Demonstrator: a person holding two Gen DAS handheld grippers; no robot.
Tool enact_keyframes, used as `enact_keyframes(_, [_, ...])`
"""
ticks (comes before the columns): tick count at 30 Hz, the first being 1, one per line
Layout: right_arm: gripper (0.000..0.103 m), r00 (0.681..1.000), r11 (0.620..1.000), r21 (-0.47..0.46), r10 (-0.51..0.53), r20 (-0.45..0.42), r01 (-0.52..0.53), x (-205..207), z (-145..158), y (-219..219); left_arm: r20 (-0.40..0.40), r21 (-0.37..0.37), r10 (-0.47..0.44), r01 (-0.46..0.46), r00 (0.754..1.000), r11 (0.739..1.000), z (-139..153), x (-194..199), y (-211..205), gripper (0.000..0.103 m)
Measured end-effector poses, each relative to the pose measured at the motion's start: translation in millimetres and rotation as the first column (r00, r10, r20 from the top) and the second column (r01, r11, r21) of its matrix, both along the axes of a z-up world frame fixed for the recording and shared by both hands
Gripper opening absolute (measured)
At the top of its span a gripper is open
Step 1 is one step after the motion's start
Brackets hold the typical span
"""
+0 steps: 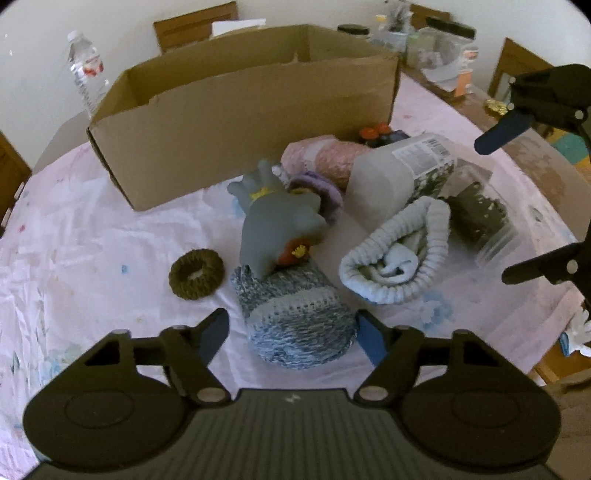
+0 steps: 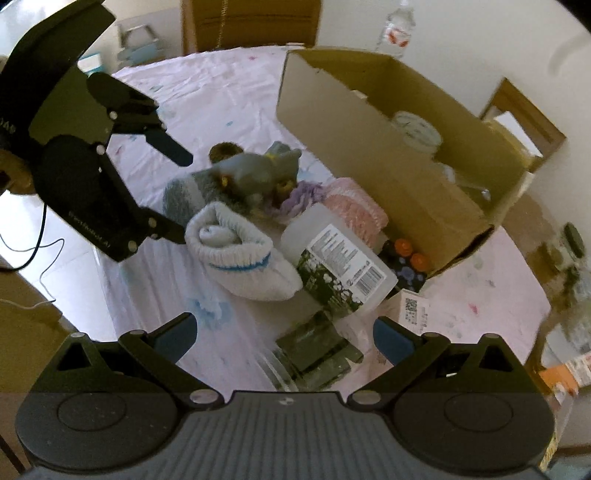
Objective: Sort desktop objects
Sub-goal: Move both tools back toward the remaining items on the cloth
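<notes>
A pile lies in front of an open cardboard box: a blue-grey knitted roll, a grey toy figure on top of it, a white rolled sock, a clear plastic jar on its side, pink and purple knits, and a brown crocheted ring. My left gripper is open with its jaws around the near end of the knitted roll. My right gripper is open and empty above a clear packet of dark stuff.
A water bottle stands behind the box. Jars and clutter sit at the far right of the table. Wooden chairs ring the table. A white round item lies inside the box. A labelled card lies beside the box.
</notes>
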State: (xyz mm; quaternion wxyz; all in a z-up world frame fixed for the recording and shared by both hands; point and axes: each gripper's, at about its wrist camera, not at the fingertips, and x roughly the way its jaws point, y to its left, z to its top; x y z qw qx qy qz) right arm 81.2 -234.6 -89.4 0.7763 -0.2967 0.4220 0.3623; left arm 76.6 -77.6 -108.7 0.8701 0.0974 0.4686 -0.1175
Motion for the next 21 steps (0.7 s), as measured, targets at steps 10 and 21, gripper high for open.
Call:
enact_keyframes(10, [0.103,0.988,0.989,-0.018,0.145,-0.052,-0.146,22.2,-19.3,-6.6,-0.016,-0.007,0.111,-0.111,0.994,0.994,-4.2,2.2,-4.7,0.072])
enact_keyframes(21, [0.103,0.966,0.978,0.000,0.206,-0.156,-0.208,23.2,-28.6,-9.2,-0.011,-0.018,0.180,-0.180,0.984,0.983,-7.5,1.9,-4.7,0.072])
